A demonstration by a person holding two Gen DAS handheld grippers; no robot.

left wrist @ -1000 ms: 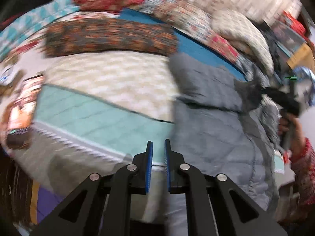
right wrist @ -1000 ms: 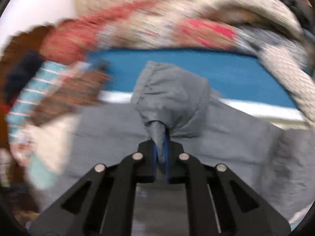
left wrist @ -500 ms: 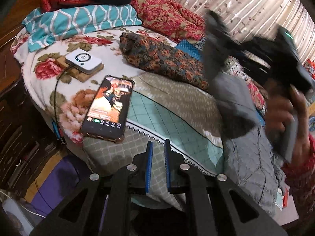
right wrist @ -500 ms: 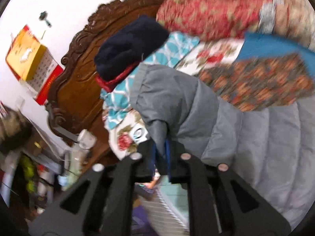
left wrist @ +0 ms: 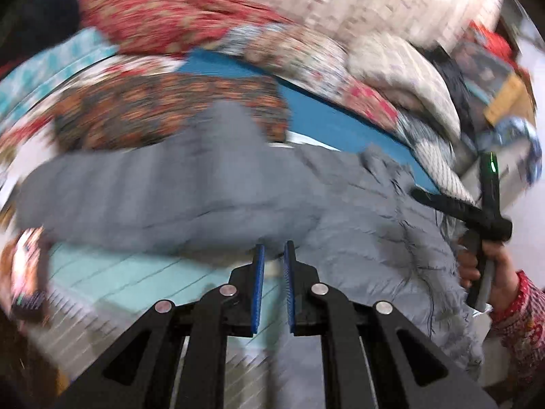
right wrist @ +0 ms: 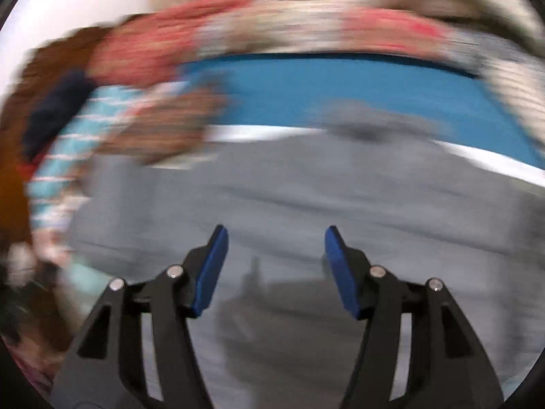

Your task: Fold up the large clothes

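One large garment is filling both views: a grey quilted jacket (left wrist: 211, 191) is lying spread across the bed, over the mint checked bedspread (left wrist: 112, 272) and in front of a blue sheet (left wrist: 323, 119), with a brown floral cloth (left wrist: 163, 105) just behind it. Both pictures are blurring, so fine seams and edges are hard to tell. Judging by its puffy stitched panels, the jacket is looking soft, bulky and light for its size, likely springing back when folded, and its smooth shell is probably sliding easily; a pinch on a thin single layer at a hem, cuff or sleeve end is seeming a safer hold than a bite on the thick padded body. What appears to be a sleeve is stretching out to the left in the left wrist view, offering such an end. The right gripper (right wrist: 274, 266) is hovering over the grey fabric (right wrist: 306, 187) with its jaws spread wide and holding nothing. The left gripper (left wrist: 272, 272) is sitting near the jacket's lower edge, its blue pads (left wrist: 259, 286) drawn almost together with only a narrow gap, gripping nothing that is showing.
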